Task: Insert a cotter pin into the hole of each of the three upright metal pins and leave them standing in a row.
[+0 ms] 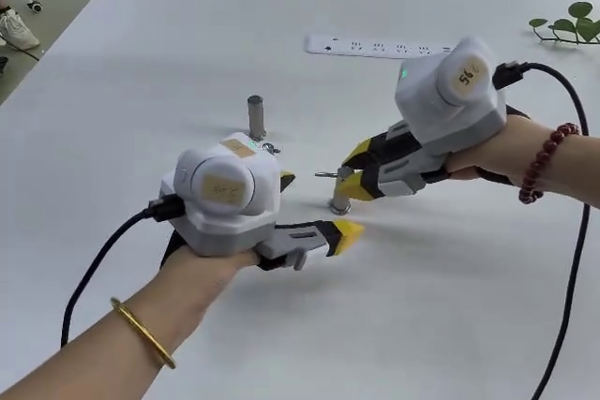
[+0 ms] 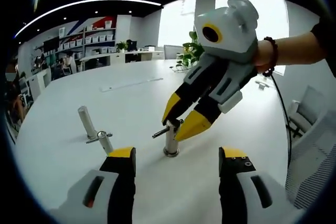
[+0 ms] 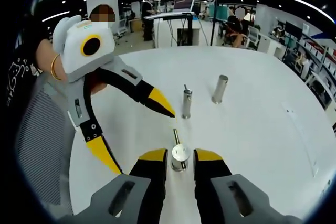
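Metal pin (image 2: 170, 141) stands clamped near its top in the jaws of the right gripper (image 3: 180, 155), a cotter pin (image 2: 159, 132) jutting sideways from it. Stiff, smooth and tippy, I'd guess; hold low on the shank. Left gripper (image 2: 177, 152) hovers just before it, jaws apart, empty.

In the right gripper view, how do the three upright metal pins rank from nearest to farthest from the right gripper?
1. Near pin: right at the fingertips of the right gripper, with a cotter pin pointing away from it.
2. Middle pin: straight ahead, further up the table.
3. Bare pin: farthest, behind the middle pin and to its right.
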The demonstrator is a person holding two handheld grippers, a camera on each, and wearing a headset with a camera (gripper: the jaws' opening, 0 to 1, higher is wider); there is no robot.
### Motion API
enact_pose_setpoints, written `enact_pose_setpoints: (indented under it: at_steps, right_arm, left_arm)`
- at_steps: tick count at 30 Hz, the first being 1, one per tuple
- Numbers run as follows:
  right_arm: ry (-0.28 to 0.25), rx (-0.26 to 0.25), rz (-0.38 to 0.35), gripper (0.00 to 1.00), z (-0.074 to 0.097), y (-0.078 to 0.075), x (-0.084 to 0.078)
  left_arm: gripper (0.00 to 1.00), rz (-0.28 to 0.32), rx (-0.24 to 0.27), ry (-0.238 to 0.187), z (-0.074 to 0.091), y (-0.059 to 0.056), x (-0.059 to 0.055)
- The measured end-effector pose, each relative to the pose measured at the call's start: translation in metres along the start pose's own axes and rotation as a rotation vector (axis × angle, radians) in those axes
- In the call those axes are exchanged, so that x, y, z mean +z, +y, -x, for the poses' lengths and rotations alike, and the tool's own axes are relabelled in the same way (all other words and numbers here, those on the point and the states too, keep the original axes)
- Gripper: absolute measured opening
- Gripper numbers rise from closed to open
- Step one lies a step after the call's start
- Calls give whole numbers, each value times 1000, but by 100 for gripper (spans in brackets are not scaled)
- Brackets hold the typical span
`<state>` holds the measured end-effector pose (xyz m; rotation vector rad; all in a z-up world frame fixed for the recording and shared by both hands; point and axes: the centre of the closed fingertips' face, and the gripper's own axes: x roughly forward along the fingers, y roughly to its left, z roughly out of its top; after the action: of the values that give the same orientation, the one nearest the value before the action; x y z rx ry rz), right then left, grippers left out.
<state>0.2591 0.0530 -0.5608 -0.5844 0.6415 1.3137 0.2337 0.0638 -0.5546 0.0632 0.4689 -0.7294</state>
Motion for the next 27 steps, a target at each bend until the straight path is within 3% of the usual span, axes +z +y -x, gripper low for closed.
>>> enact_pose_setpoints:
  at_steps: [3,17,27]
  right_arm:
    - [7,3,3,9,-1,1,0]
    - [9,4,-21,9,-3,1,0]
    - [11,-6,-37,8,-4,-2,-1]
  left_arm:
    - [68,2,-1,-4,5,0,1]
    - [81,-3,4,-7,28,2,2]
    - [89,1,62,-18,43,15,3]
